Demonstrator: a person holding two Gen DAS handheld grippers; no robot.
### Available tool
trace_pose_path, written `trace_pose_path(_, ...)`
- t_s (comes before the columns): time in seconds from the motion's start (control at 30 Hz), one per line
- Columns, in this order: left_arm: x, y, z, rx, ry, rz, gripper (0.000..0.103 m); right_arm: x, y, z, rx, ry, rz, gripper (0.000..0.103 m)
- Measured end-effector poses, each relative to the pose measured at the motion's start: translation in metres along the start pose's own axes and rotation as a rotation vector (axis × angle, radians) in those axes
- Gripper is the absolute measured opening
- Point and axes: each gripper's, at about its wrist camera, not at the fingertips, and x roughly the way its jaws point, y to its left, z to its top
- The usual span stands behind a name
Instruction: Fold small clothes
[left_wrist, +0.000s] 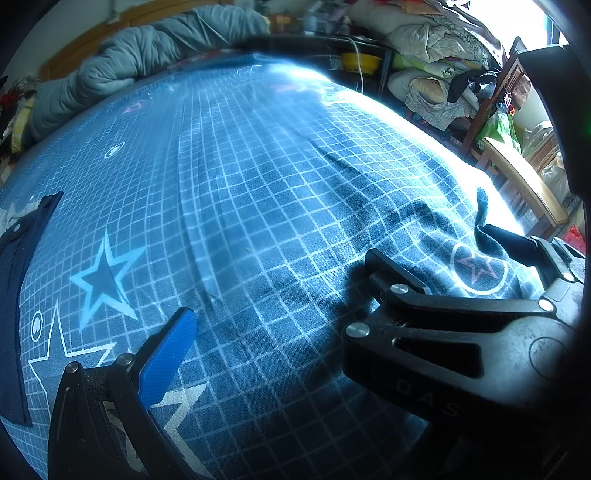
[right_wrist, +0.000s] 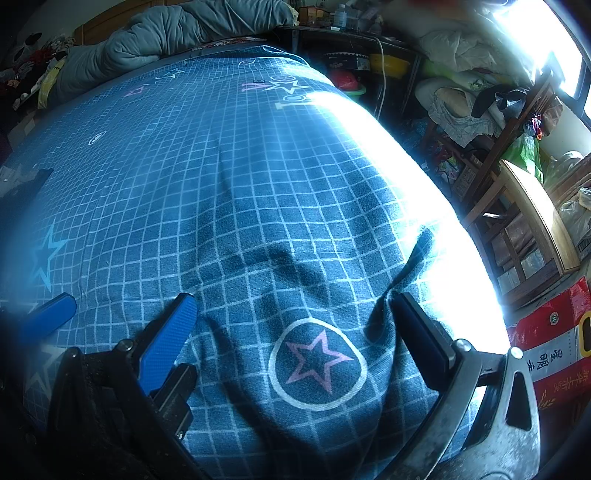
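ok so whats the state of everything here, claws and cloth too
left claw: open, only its blue finger shows, set wide, holding nothing
right claw: open, fingers astride the pink star circle
bed sheet: spread out, rucked up by the right claw
navy garment: lying flat at the sheet's left edge, untouched, partly out of frame
grey duvet: bunched up at the far end

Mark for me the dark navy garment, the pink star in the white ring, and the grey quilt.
Dark navy garment (left_wrist: 14, 280), left wrist view, middle of cloth.
Pink star in white ring (right_wrist: 317, 363), right wrist view, star centre.
Grey quilt (right_wrist: 155, 40), right wrist view, bunched middle.
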Motion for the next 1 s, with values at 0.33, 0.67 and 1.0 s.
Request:
trace_pose_path(0.33,-0.0005,0.0004,-0.0008,-0.001,0.000,0.000,0.103,0.0002,0.0004,0.0013,0.000,0.000,-0.001,0.103)
trace_pose_path(0.67,-0.0003,-0.0003,0.0000,-0.002,0.000,0.001,0.103,0.0007,0.0006,0.0018,0.001,0.000,-0.002,0.103)
trace_pose_path(1.0,-0.0002,0.0004,-0.0006,-0.002,0.000,0.001,0.103,0.0005,0.0014,0.0012,0.001,-0.001,-0.003,0.103)
